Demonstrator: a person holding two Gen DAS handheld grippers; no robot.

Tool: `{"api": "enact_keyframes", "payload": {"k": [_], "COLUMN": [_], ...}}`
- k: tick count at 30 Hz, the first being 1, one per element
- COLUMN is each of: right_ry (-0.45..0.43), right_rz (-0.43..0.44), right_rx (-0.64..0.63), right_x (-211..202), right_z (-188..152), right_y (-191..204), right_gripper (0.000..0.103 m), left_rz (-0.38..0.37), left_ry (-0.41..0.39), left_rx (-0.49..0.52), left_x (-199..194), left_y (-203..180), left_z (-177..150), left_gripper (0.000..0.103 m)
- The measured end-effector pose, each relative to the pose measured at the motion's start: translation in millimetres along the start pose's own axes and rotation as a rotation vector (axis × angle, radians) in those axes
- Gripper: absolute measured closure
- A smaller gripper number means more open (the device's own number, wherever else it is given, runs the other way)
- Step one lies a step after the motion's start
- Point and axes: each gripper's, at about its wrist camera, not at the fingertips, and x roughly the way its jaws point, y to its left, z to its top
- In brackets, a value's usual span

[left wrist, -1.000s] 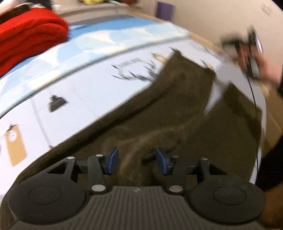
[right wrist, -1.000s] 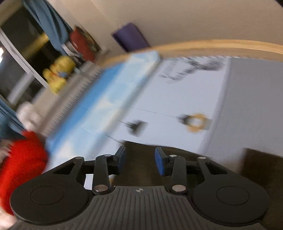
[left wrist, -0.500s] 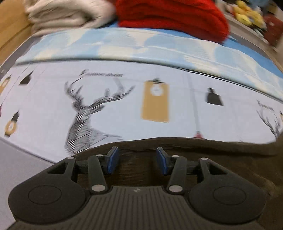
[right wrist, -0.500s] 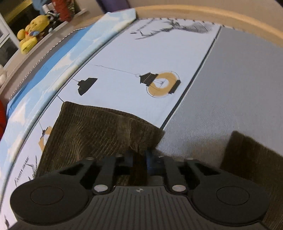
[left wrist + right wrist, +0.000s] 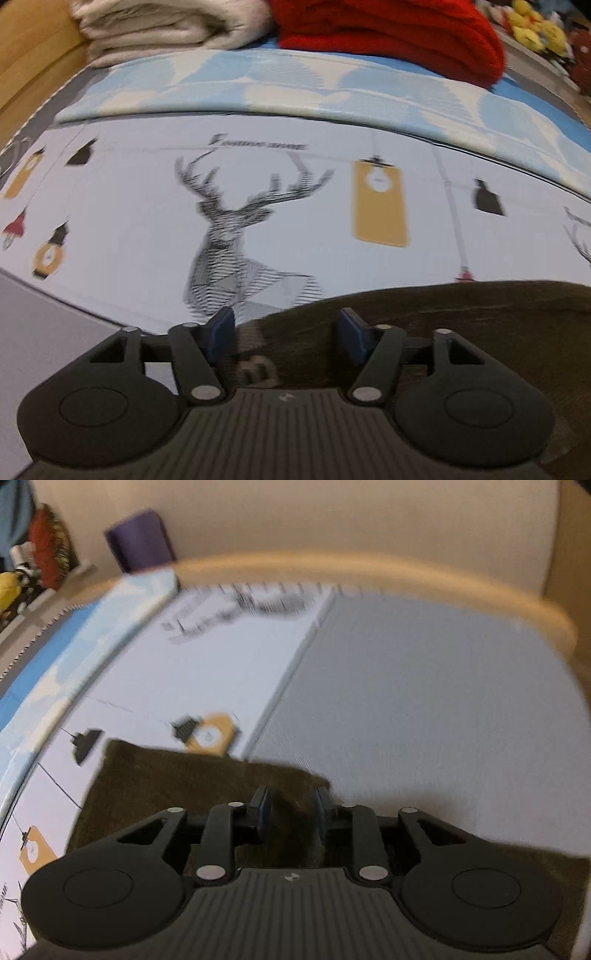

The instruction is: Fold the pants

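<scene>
The dark brown pants [image 5: 461, 332] lie flat on a bed sheet [image 5: 129, 240] that has a big deer picture [image 5: 236, 236] on it. In the left wrist view, the pants' top edge sits just below the deer, toward the camera.

The left gripper [image 5: 287, 328] hangs over that edge with its blue fingers [image 5: 221, 328] spread wide. Nothing is held between them. A small tag or buckle on the pants shows just under the gap, but it is too blurry to name.

Behind the deer, at the far side of the bed, a red folded blanket [image 5: 388, 33] sits beside a cream folded blanket [image 5: 166, 26]. Some yellow toys [image 5: 535, 26] are past the red one.

In the right wrist view, the picture is blurry. The right gripper [image 5: 290, 808] is over a corner of the pants [image 5: 184, 782], where the sheet [image 5: 424, 701] turns plain grey. Its fingers [image 5: 264, 808] are partly apart, with pants cloth seen under the gap, but not squeezed. A wooden bed frame [image 5: 332, 568] curves along the far edge.
</scene>
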Motion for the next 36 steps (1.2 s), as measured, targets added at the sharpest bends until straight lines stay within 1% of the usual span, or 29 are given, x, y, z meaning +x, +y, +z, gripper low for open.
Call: {"api": "enact_keyframes", "payload": {"k": [1, 2, 3, 4, 5, 6, 7, 9, 10, 12, 14, 17, 18, 19, 21, 22, 23, 24, 25, 26, 28, 29, 30, 31, 32, 33, 34, 35, 36], "right_ry": [-0.038, -0.062, -0.070, -0.061, -0.038, -0.003, 0.037, 0.141, 0.195, 0.256, 0.280, 0.287, 0.275, 0.256, 0.230, 0.211, 0.191, 0.164, 0.153, 0.149, 0.136, 0.104, 0.049, 0.007, -0.001, 0.030, 0.097, 0.169, 0.204], "right_rz": [0.012, 0.035, 0.075, 0.138, 0.221, 0.303, 0.377, 0.499, 0.542, 0.549, 0.501, 0.388, 0.374, 0.362, 0.315, 0.286, 0.260, 0.230, 0.233, 0.240, 0.259, 0.298, 0.363, 0.412, 0.447, 0.464, 0.461, 0.445, 0.442], "right_rx": [-0.020, -0.038, -0.059, -0.082, -0.105, -0.129, -0.152, -0.194, -0.206, -0.220, -0.227, -0.244, -0.245, -0.257, -0.326, -0.367, -0.392, -0.409, -0.408, -0.394, -0.287, -0.197, -0.095, -0.034, 0.001, 0.015, 0.013, 0.008, -0.002], "right_x": [-13.3, -23.1, -32.5, -39.8, -44.6, -48.9, -49.6, -44.3, -38.9, -28.9, -15.8, 11.2, 12.7, 11.1, 9.5, 9.6, 9.4, 10.4, 10.9, 12.0, 11.3, 6.9, 2.4, -0.1, 2.4, 9.9, 22.0, 33.4, 38.7], "right_z": [-2.2, -4.8, -7.0, -11.2, -16.8, -21.1, -26.7, -40.9, -49.3, -62.2, -72.2, -80.0, -83.1, -85.5, -87.9, -90.0, -92.5, -94.7, -95.5, -93.5, -82.9, -75.9, -67.7, -62.2, -59.5, -58.4, -59.1, -60.8, -61.5], "right_y": [7.0, 15.9, 24.5, 37.8, 52.0, 65.8, 78.6, 104.5, 117.7, 136.1, 150.7, 168.1, 170.6, 175.3, 188.9, 195.2, 198.2, 200.6, 198.8, 198.3, 191.5, 184.7, 177.5, 172.9, 170.9, 171.1, 172.8, 172.7, 171.3], "right_gripper": [0.071, 0.067, 0.062, 0.059, 0.054, 0.051, 0.050, 0.046, 0.046, 0.046, 0.046, 0.046, 0.046, 0.046, 0.047, 0.049, 0.064, 0.081, 0.092, 0.096, 0.097, 0.098, 0.098, 0.098, 0.097, 0.095, 0.092, 0.087, 0.079], "left_rz": [0.009, 0.016, 0.019, 0.026, 0.039, 0.048, 0.053, 0.050, 0.048, 0.045, 0.036, 0.010, -0.003, -0.019, -0.055, -0.077, -0.072, -0.064, -0.062, -0.058, -0.061, -0.077, -0.097, -0.106, -0.092, -0.075, -0.059, -0.052, -0.046], "left_ry": [0.005, 0.015, 0.029, 0.041, 0.054, 0.060, 0.064, 0.075, 0.079, 0.087, 0.097, 0.114, 0.120, 0.123, 0.120, 0.114, 0.106, 0.100, 0.092, 0.078, 0.041, 0.004, -0.030, -0.072, -0.101, -0.111, -0.107, -0.092, -0.080], "left_rx": [-0.016, -0.037, -0.052, -0.060, -0.067, -0.072, -0.080, -0.091, -0.094, -0.104, -0.112, -0.131, -0.142, -0.150, -0.145, -0.142, -0.128, -0.104, -0.084, -0.068, -0.068, -0.081, -0.087, -0.078, -0.068, -0.065, -0.068, -0.078, -0.091], "left_x": [2.3, 6.8, 11.1, 14.3, 19.2, 22.3, 25.3, 30.4, 32.4, 34.7, 36.5, 42.1, 44.0, 45.3, 47.2, 47.1, 46.3, 45.6, 44.6, 42.8, 36.9, 31.8, 27.9, 23.3, 20.9, 20.7, 22.8, 26.0, 28.2], "left_y": [5.2, 11.9, 17.4, 21.1, 25.4, 28.2, 31.4, 35.8, 36.4, 38.2, 38.9, 41.5, 43.2, 44.4, 44.1, 43.1, 40.5, 37.0, 33.6, 30.2, 27.8, 27.6, 27.1, 24.3, 21.3, 19.2, 18.4, 19.4, 20.8], "left_z": [-0.4, -1.5, -2.2, -2.7, -3.5, -4.0, -4.9, -5.8, -6.2, -6.5, -6.2, -6.4, -6.7, -6.9, -5.9, -5.0, -3.3, -1.5, 0.3, 2.6, 7.4, 10.6, 12.9, 15.3, 15.8, 16.8, 17.3, 17.6, 17.9], "left_gripper": [0.030, 0.029, 0.028, 0.028, 0.026, 0.023, 0.019, 0.018, 0.018, 0.018, 0.018, 0.018, 0.018, 0.021, 0.034, 0.047, 0.050, 0.052, 0.056, 0.058, 0.060, 0.060, 0.060, 0.059, 0.059, 0.059, 0.056, 0.053, 0.052]}}
